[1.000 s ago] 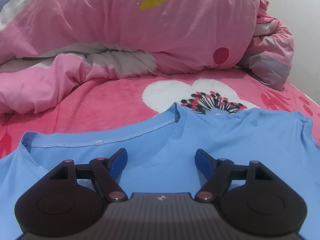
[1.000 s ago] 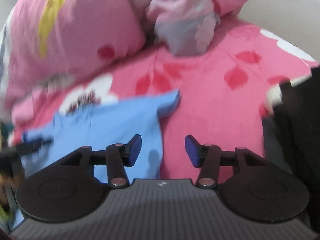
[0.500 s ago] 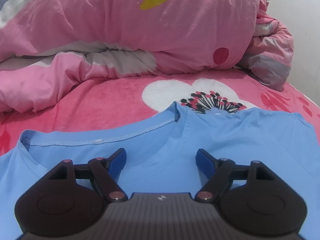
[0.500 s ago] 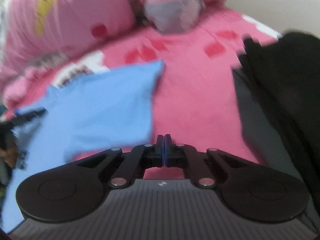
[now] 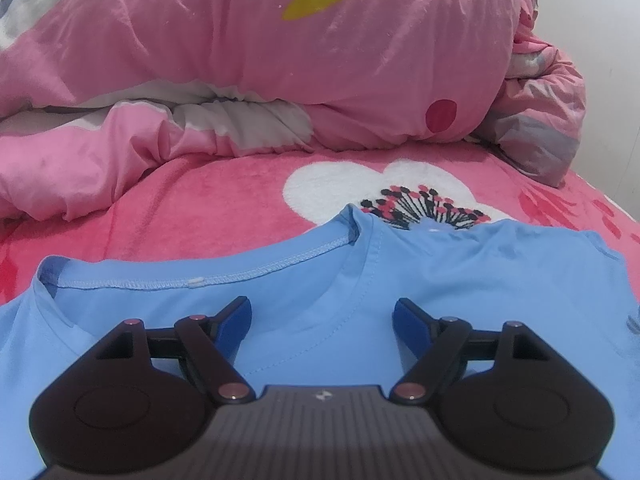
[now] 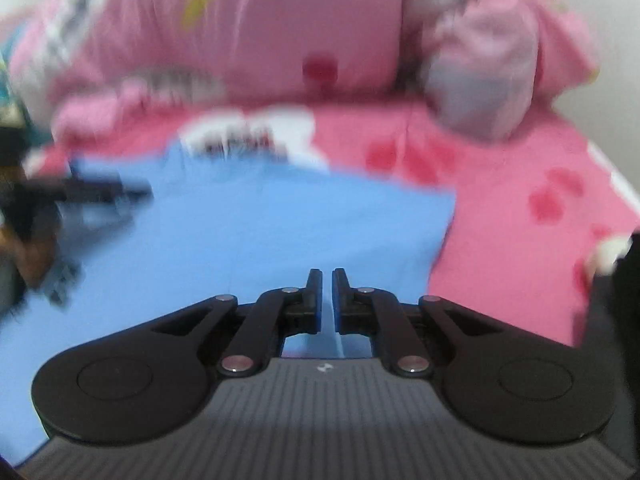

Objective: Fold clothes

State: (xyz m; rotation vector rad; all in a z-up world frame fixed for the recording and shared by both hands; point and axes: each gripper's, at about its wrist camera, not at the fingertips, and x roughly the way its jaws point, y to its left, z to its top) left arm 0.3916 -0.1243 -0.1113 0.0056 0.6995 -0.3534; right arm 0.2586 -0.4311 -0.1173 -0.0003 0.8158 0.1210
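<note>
Your left gripper (image 5: 322, 316) hangs wide open and empty over the blue T-shirt (image 5: 440, 280), whose neckline runs from 9 toward 12 o'clock on the pink blanket (image 5: 208, 208). Your right gripper (image 6: 327, 300) is nearly closed with a thin gap, holding nothing; the blurred shirt (image 6: 248, 232) spreads toward 10 o'clock.
</note>
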